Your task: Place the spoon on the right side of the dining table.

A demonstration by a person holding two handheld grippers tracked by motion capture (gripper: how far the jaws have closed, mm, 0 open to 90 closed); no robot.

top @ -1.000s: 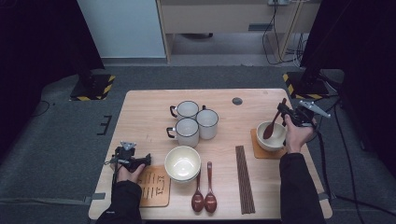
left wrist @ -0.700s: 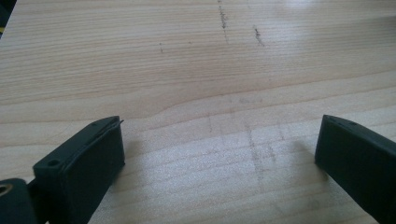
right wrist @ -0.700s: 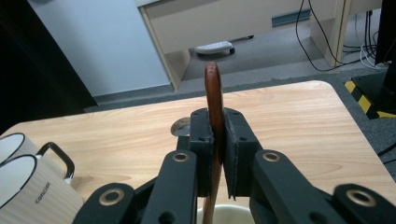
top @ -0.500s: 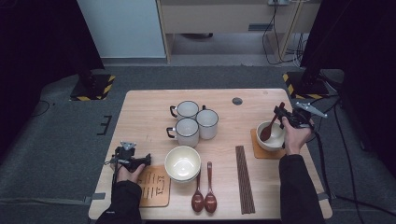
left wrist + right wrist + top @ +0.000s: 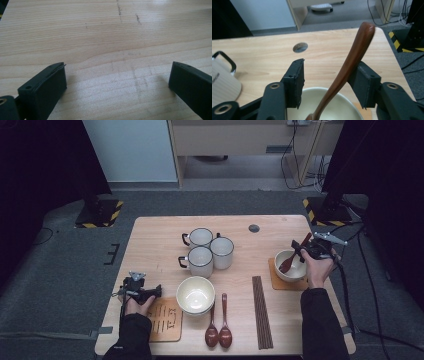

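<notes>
Wooden table (image 5: 160, 240) with grommet hole (image 5: 254, 228), grey carpet floor (image 5: 60, 265), dark surroundings

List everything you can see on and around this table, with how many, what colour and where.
Table: one, light wood, centre of the high view.
Mugs: three, white with dark rims, clustered mid-table.
Bowl on coaster: one, cream, right side, on a brown coaster.
Spoon in bowl: one, reddish-brown wood, standing tilted in that bowl, handle between the right claw's jaws.
Front bowl: one, cream, front centre.
Spoons on table: two, reddish-brown, lying side by side right of the front bowl.
Chopsticks: a dark brown bundle, front right.
Placemat: one, light brown with dark marks, front left.
Table hole: one, grey, far right.
Left claw: black, open over bare wood.
Right claw: black, jaws just opened, apart around the spoon handle.
</notes>
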